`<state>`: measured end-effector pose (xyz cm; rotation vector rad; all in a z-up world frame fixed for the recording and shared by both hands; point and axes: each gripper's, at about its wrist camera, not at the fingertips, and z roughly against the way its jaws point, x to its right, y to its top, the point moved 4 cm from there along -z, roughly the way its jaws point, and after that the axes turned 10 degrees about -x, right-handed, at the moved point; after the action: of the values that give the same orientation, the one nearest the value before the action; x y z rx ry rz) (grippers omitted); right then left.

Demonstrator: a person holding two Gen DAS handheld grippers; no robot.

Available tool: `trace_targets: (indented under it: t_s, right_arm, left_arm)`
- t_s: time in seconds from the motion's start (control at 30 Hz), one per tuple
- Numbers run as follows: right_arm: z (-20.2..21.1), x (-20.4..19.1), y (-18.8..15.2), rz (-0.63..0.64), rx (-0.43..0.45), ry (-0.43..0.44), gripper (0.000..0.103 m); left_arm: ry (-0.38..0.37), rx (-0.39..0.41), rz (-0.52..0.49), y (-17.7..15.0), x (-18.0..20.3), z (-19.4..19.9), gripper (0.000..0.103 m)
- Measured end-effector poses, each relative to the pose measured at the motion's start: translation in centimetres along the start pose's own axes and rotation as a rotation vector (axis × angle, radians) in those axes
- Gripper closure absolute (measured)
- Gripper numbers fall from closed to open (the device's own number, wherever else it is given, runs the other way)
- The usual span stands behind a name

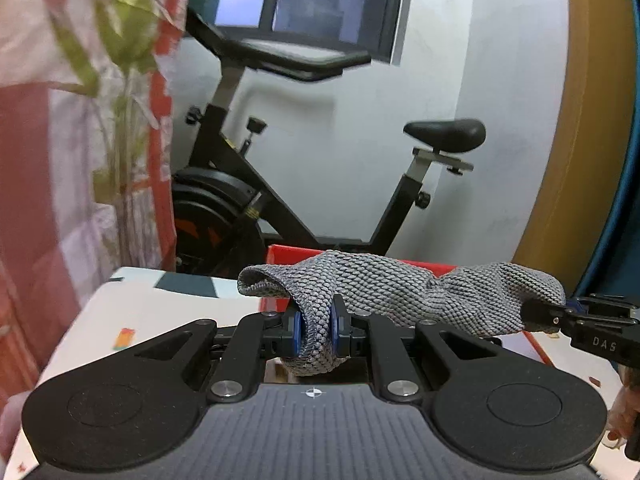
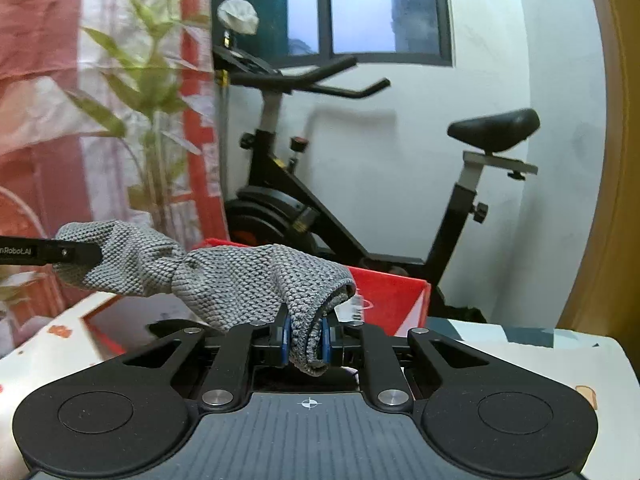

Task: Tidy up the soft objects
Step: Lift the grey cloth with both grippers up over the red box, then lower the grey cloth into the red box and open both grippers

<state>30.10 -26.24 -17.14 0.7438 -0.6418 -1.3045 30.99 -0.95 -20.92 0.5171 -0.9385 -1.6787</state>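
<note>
Cloth (image 1: 384, 288) hangs clamped between left tool (image 1: 316, 330) and right tool (image 2: 305, 338), exercise bike (image 1: 280, 184) behind.

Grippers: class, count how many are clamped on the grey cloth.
2. The left gripper pinches one end of the grey cloth; the right gripper pinches the other end.

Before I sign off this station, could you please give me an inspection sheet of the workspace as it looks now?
Surface: white patterned tabletop.
Job's things: grey knitted cloth held above the table, stretched between both grippers; red box behind it.
Clutter: nothing seen.
Grippers: left gripper shut on one end of the cloth; right gripper shut on the other.
Cables: nothing seen.
Surroundings: exercise bike, window, red and white curtain, leafy plant.
</note>
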Motion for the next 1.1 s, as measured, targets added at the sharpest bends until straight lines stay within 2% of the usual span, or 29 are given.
trace_targets:
  t_s: [0.23,0.4,0.63,0.83,0.87,0.9,0.93,0.97,1.0,1.07,1.1]
  right_arm:
    - [-5.2,0.7,0.4,0.045,-0.091,-0.040,0.090]
    - [-7.7,1.1,0.1,0.050,-0.146,-0.073,0.090]
    - [-9.2,1.2,-0.7,0.052,-0.196,-0.094,0.089]
    - [-8.5,1.6,-0.7,0.034,-0.179,-0.133,0.076]
    - [-8.2,1.6,-0.8,0.032,-0.172,-0.135,0.075]
    - [-8.0,1.6,-0.8,0.031,-0.169,-0.138,0.074]
    - [-7.7,1.5,-0.8,0.027,-0.166,-0.139,0.071]
    - [-7.5,1.6,-0.7,0.023,-0.163,-0.139,0.068]
    - [-7.1,1.6,-0.7,0.019,-0.155,-0.138,0.066]
    - [-6.2,1.4,-0.7,0.011,-0.133,-0.132,0.055]
    - [-5.7,1.4,-0.7,0.008,-0.123,-0.130,0.051]
  left_arm:
    - [0.021,-0.124,-0.092,0.9,1.2,-6.6,0.088]
    - [-0.005,-0.209,-0.099,0.3,1.1,-9.6,0.088]
    - [-0.011,-0.250,-0.115,0.0,0.9,-11.4,0.088]
    - [-0.023,-0.235,-0.135,0.2,0.9,-11.0,0.084]
    - [-0.022,-0.234,-0.141,0.2,0.9,-10.8,0.077]
    - [-0.019,-0.233,-0.146,0.2,0.9,-10.6,0.064]
    - [-0.017,-0.227,-0.147,0.3,0.9,-10.3,0.056]
    - [-0.018,-0.214,-0.144,0.4,1.0,-9.9,0.044]
    - [-0.020,-0.198,-0.140,0.5,0.9,-9.3,0.039]
    - [-0.030,-0.168,-0.143,0.7,1.1,-8.2,0.037]
    - [-0.028,-0.151,-0.153,0.7,1.2,-7.6,0.032]
